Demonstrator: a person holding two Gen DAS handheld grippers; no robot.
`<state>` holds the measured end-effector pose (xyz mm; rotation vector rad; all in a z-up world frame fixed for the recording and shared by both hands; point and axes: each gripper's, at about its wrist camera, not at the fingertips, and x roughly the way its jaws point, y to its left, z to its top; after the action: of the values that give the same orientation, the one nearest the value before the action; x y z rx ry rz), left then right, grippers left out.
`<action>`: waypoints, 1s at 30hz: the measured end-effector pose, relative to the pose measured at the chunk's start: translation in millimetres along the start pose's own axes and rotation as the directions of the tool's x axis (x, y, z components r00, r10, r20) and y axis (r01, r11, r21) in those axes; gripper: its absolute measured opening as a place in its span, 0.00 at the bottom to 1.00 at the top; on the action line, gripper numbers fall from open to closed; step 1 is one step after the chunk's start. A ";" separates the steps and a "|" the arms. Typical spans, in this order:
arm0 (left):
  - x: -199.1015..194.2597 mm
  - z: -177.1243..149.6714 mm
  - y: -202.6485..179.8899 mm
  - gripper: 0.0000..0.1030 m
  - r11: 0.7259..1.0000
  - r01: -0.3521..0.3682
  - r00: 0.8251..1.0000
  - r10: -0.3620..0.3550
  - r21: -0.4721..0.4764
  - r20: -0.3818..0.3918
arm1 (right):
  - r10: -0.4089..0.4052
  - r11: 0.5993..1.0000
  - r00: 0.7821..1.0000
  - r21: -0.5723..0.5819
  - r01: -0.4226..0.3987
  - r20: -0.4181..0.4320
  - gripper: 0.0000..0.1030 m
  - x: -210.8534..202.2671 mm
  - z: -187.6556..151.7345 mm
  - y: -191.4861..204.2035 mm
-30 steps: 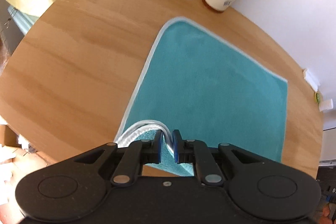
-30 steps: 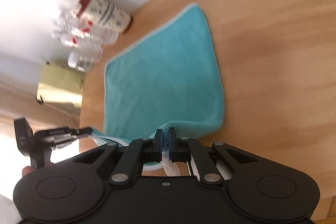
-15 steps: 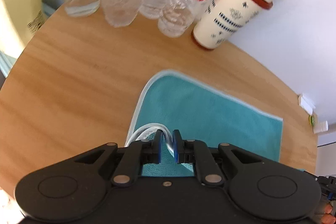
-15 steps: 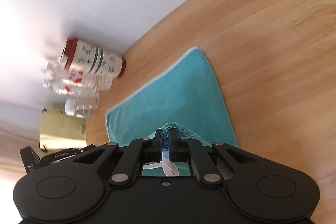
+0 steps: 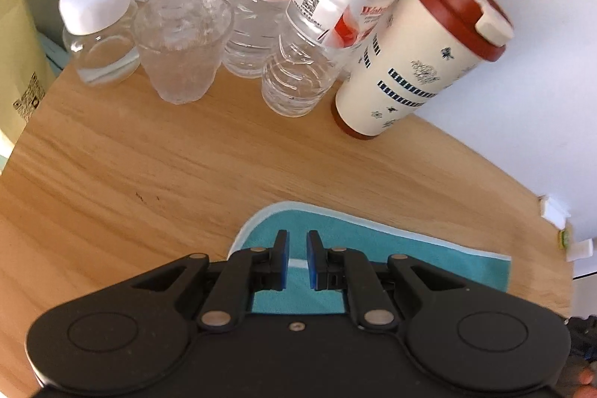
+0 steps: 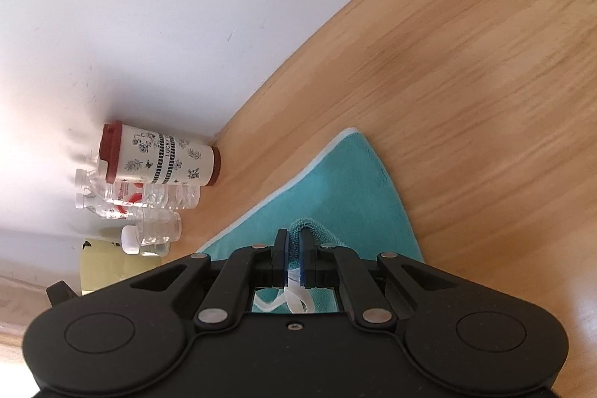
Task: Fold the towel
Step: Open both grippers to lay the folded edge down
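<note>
A light wooden tabletop [image 5: 156, 174] runs up to a white wall [image 6: 156, 6], and on it lies the teal towel [image 6: 358, 189] I am folding.

In my right view, the right gripper [image 6: 293, 254] has its blue pads pressed together on a bunched ridge of terry cloth, with the white edging [image 6: 294, 299] trailing back between the fingers. Beyond the pinch, the towel spreads flat to a rounded corner pointing toward the wall.

In my left view, the left gripper [image 5: 296, 260] stands with its pads parted and nothing between them, poised over a doubled corner of the towel [image 5: 373, 241] that lies flat beneath.

I judge the cloth light, limp and plush; it should drape and drag instead of holding shape. The stitched border at a corner looks like the firmest place to pinch.

Both grippers point forward and down at the table, the right tilted toward the wall.

Farther out stand a cream travel cup with a red lid [image 5: 421, 55], three water bottles [image 5: 321, 36], a textured glass [image 5: 183, 43] and a small jar with a white cap [image 5: 97, 25].
</note>
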<state>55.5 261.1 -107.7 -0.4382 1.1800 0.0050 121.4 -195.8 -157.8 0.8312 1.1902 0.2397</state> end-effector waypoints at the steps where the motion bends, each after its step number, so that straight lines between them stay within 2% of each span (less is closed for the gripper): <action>1: 2.3 0.6 -0.4 0.11 1.000 0.005 1.000 -0.005 0.007 -0.007 | -0.043 0.999 0.999 -0.024 0.043 0.008 0.16 3.8 2.6 -0.6; 2: 4.8 0.6 -2.9 0.12 0.999 -0.008 1.000 0.009 0.049 -0.010 | -0.069 0.997 0.998 -0.047 0.069 0.007 0.28 5.7 4.0 -0.7; 3: 7.3 0.3 -6.4 0.16 0.994 -0.029 0.999 0.030 0.105 -0.012 | -0.096 0.991 0.995 -0.093 0.095 -0.004 0.32 6.5 5.6 0.7; 5: 10.3 -0.3 -7.7 0.26 0.984 -0.044 0.999 0.047 0.170 -0.014 | -0.170 0.956 0.985 -0.240 0.167 0.010 0.37 1.4 6.1 9.9; 6: 13.3 -2.4 -9.5 0.36 0.966 -0.053 0.998 0.060 0.254 -0.019 | -0.199 0.936 0.980 -0.293 0.197 0.023 0.38 -0.7 5.3 14.1; 8: 15.1 -5.3 -10.3 0.39 0.938 -0.067 0.997 0.074 0.341 -0.010 | -0.258 0.856 0.964 -0.448 0.260 0.066 0.48 -5.7 0.2 27.4; 9: 16.5 -9.5 -10.8 0.40 0.897 -0.069 0.997 0.075 0.437 0.004 | -0.272 0.809 0.958 -0.518 0.277 0.087 0.49 -6.8 -3.3 33.8; 11: 18.0 -12.9 -9.5 0.40 0.858 -0.051 0.998 0.058 0.511 0.002 | -0.286 0.682 0.949 -0.667 0.301 0.136 0.50 -4.6 -13.6 49.5; 13: 21.3 -14.8 -6.0 0.42 0.813 -0.010 0.999 0.028 0.582 -0.023 | -0.288 0.608 0.946 -0.735 0.300 0.149 0.53 1.5 -19.9 56.5; 16: 25.5 -15.3 -4.1 0.42 0.771 0.031 0.999 0.000 0.636 -0.048 | -0.288 0.457 0.946 -0.847 0.273 0.149 0.53 20.4 -33.6 69.8; 18: 30.5 -14.9 -2.5 0.42 0.747 0.058 0.998 -0.019 0.663 -0.066 | -0.300 0.406 0.944 -0.878 0.255 0.136 0.53 30.6 -37.1 74.2; 19: 33.7 -14.3 -1.9 0.42 0.739 0.075 0.996 -0.026 0.669 -0.083 | -0.314 0.388 0.943 -0.891 0.236 0.113 0.53 39.4 -35.6 73.9; 24: 47.9 -18.9 -10.4 0.42 0.704 0.092 0.992 -0.008 0.704 -0.123 | -0.356 0.367 0.932 -0.907 0.205 0.067 0.53 63.0 -18.9 65.7; 26: 46.9 -17.5 -13.7 0.42 0.709 0.087 0.992 0.005 0.699 -0.129 | -0.346 0.370 0.937 -0.911 0.181 0.046 0.51 65.7 -15.5 62.0; 28: 47.2 -16.0 -13.1 0.42 0.729 0.090 0.990 0.011 0.678 -0.143 | -0.353 0.383 0.936 -0.913 0.144 -0.001 0.48 70.3 -9.6 55.5; 30: 46.8 -17.9 -13.8 0.41 0.735 0.087 0.988 0.022 0.673 -0.151 | -0.340 0.397 0.940 -0.910 0.122 -0.023 0.40 68.4 -7.1 53.0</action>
<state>61.0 232.1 -150.5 0.2029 1.2291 -0.4920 154.8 -116.9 -171.9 -0.3592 1.1277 0.6813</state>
